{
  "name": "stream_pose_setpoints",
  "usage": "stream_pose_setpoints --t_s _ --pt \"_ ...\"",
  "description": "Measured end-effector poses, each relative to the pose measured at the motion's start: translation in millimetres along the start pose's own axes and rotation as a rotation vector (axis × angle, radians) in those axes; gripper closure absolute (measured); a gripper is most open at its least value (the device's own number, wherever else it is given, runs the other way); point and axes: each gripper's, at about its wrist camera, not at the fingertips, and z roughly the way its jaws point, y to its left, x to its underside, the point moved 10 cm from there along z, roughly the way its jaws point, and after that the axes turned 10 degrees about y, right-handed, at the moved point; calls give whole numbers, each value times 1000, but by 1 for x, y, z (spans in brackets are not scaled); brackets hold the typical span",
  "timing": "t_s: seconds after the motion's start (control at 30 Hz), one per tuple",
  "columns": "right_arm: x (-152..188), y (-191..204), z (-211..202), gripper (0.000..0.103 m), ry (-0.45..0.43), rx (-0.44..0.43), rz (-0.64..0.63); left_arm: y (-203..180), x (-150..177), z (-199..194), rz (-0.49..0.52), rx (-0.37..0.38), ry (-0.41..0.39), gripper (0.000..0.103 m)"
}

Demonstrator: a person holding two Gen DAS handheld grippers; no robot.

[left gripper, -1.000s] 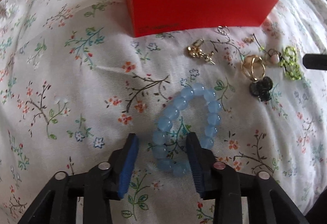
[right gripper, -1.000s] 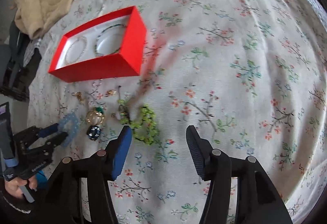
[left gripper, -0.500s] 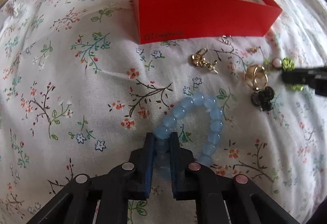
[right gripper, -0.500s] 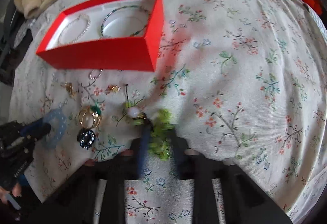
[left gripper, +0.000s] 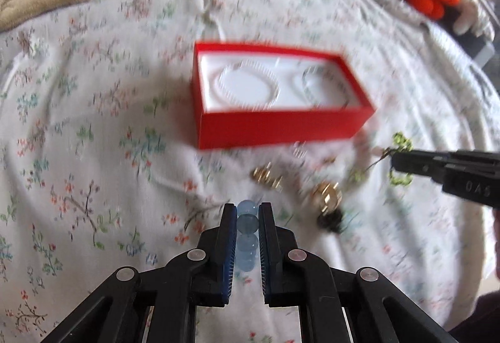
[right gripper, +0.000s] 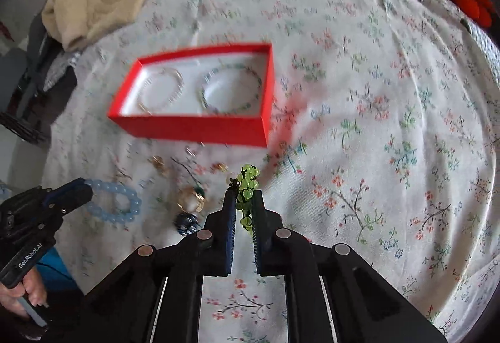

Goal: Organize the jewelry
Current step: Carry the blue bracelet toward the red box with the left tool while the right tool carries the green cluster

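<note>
Fingers [left gripper: 229, 236] of left gripper [left gripper: 247, 211] clamped on blue bead bracelet [left gripper: 247, 225], raised off bed [left gripper: 93, 139]; next — carry to red box [left gripper: 281, 127], two bracelets inside. Right view: right gripper [right gripper: 243, 199] pinches green bead piece [right gripper: 247, 183] — same step; one gold ring [right gripper: 191, 201] left.

Soft, even daylight fills both fisheye views, bright without glare. Motion blur smears the red box [left gripper: 281, 124], the floral bedsheet [left gripper: 93, 124] and the loose jewelry, more in the left wrist view. The black claws stay sharp. Edges curve strongly; dark vignetting rims the right wrist view.
</note>
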Motion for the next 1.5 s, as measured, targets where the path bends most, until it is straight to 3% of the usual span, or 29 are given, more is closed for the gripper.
stream_pose_setpoints --t_s 0.33,0.7,0.83,1.07,1.5 --pt "-34 20 -38 93 -116 -86 18 -13 -47 -31 -40 87 -125 95" --pt "-69 27 -40 93 -188 -121 13 -26 -93 -39 -82 202 -261 95" --pt "-80 26 -31 93 -196 -118 10 -24 -103 -23 -97 227 -252 95" --pt "-89 18 -4 93 -160 -109 22 -7 -105 20 -107 150 -172 95" --pt "-98 -2 14 92 -126 -103 53 16 -105 47 -91 -15 -123 94"
